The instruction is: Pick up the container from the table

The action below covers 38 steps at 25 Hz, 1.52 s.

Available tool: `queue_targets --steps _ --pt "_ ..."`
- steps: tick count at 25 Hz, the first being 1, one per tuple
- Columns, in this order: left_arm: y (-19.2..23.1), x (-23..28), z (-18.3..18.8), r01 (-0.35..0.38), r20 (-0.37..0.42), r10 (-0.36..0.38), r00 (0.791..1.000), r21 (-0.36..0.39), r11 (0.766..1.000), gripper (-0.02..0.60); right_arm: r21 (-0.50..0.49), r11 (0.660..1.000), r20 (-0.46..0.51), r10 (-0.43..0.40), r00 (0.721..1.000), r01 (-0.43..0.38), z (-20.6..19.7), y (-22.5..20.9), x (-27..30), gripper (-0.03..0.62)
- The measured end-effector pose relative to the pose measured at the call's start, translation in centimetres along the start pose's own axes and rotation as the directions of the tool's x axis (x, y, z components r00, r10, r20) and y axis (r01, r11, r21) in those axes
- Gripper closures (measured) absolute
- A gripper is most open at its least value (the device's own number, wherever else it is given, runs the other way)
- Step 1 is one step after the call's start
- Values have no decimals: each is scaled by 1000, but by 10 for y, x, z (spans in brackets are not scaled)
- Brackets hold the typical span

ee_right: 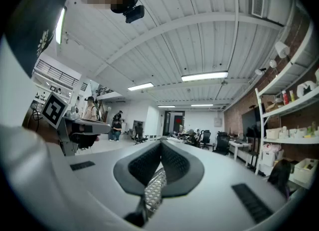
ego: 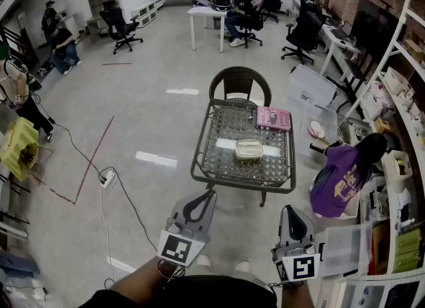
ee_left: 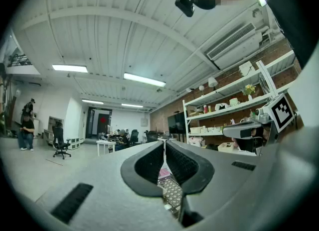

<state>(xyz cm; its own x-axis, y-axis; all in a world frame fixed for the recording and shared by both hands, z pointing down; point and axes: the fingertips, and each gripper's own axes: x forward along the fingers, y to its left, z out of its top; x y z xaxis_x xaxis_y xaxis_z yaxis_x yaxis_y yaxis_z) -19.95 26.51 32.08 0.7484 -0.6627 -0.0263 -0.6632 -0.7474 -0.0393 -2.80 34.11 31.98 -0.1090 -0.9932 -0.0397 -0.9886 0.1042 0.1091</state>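
Only my head view shows clear lidded plastic container [ego: 249,149]: centre of glass-topped wicker table [ego: 239,180], well ahead of both grippers. Gripper views: left gripper [ee_left: 164,143] and right gripper [ee_right: 160,143] jaw tips together, nothing held.

Bright ceiling strip lights [ee_left: 144,79], glare on floor [ego: 157,159], fisheye edges

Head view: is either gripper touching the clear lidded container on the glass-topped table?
No, the clear lidded container sits on the glass-topped table, both the left gripper and right gripper held short of its near rim.
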Motion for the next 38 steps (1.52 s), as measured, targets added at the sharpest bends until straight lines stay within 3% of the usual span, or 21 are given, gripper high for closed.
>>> queue_targets --steps 16,21,38 --pt "42 0 -7 -5 7 5 1000 -23 1000 563 35 999 29 -17 999 16 15 14 18 583" --pt "51 7 -11 -8 24 9 1000 -39 999 563 39 999 12 -8 1000 8 1 5 31 583" --pt "51 77 -25 -12 -18 11 1000 -47 999 563 62 997 -27 56 998 -54 -27 -32 87 583"
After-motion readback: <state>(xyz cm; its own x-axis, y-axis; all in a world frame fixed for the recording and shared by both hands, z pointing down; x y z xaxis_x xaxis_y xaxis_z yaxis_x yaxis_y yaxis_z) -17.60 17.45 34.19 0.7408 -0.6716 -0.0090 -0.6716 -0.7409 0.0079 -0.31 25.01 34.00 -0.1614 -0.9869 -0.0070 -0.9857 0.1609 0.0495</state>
